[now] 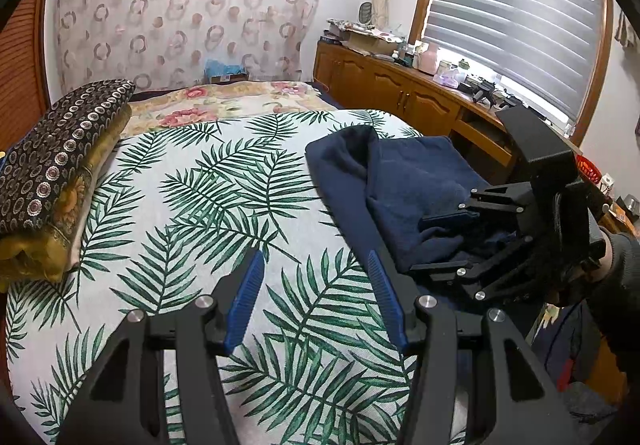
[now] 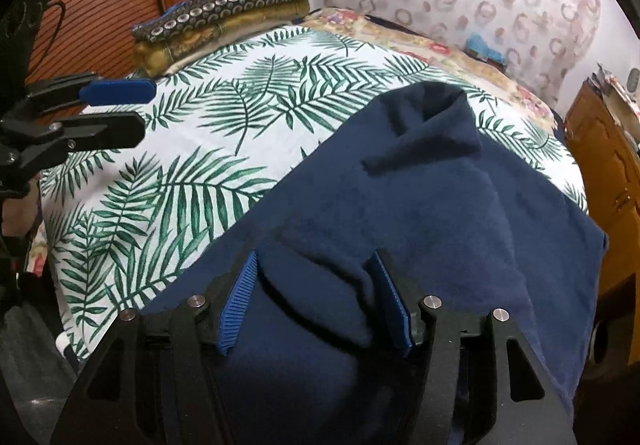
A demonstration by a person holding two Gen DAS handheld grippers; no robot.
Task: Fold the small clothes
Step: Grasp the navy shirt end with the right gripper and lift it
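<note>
A dark navy cloth lies rumpled on the palm-leaf bedsheet, at the right side of the bed. My left gripper is open and empty above the bare sheet, left of the cloth. My right gripper shows at the right of the left wrist view, its jaws spread around a fold at the cloth's near edge. In the right wrist view the navy cloth fills the middle, and my right gripper is open with a raised fold between its blue pads. The left gripper shows open at the far left.
A stack of folded patterned fabric sits at the bed's left edge, also seen in the right wrist view. A floral blanket covers the far end. A wooden cabinet with clutter runs along the right under a window.
</note>
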